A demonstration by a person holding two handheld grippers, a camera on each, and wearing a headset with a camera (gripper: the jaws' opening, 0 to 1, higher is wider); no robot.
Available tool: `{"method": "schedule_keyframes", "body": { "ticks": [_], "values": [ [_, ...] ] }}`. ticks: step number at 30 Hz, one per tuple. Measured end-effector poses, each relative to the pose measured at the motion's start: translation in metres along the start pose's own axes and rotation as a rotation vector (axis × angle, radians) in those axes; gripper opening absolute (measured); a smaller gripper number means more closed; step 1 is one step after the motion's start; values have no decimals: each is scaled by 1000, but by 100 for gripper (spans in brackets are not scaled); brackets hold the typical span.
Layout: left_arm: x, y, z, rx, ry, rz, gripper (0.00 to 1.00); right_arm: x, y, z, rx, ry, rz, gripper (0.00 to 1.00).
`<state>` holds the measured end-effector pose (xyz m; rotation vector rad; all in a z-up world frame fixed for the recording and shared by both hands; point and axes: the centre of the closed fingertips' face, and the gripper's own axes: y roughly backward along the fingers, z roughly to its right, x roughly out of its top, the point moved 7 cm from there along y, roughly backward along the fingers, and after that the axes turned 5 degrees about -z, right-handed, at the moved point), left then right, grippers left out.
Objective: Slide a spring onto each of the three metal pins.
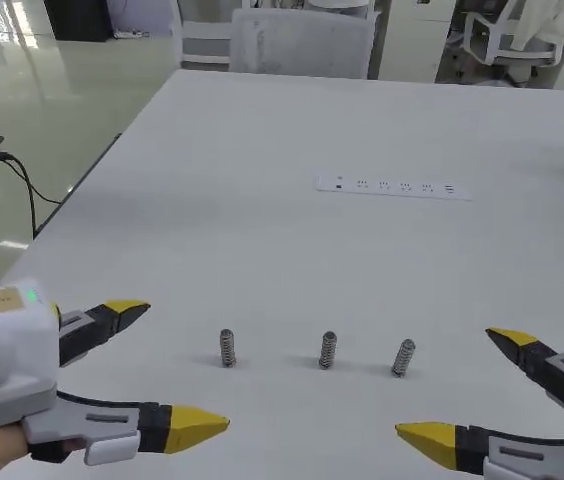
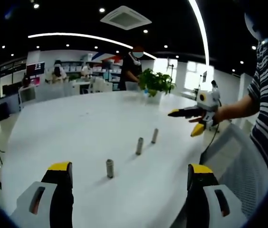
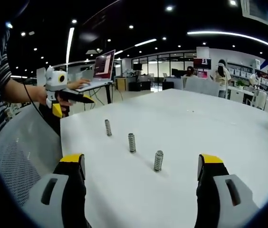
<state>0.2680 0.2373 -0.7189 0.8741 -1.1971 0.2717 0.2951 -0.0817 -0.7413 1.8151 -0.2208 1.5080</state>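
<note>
My left claw [image 1: 188, 366] and right claw [image 1: 444, 383] gape wide and empty, flanking three spring-wrapped pins [image 1: 328, 350] upright on the worktop [image 1: 292, 250]; I'd check seating by eye, keeping clear to avoid toppling them

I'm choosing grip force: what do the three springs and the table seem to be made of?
The springs: grey coiled wire with a dull metallic sheen, likely steel. The table: smooth white top with only soft reflections, probably laminate or painted board; the look leaves it open.
</note>
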Motion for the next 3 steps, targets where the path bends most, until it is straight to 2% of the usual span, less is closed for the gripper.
{"method": "schedule_keyframes", "body": {
  "ticks": [3],
  "values": [
    [2,2,-2,11,0,4,98,1,0,0,-3,30,-12,99]
  ]
}}
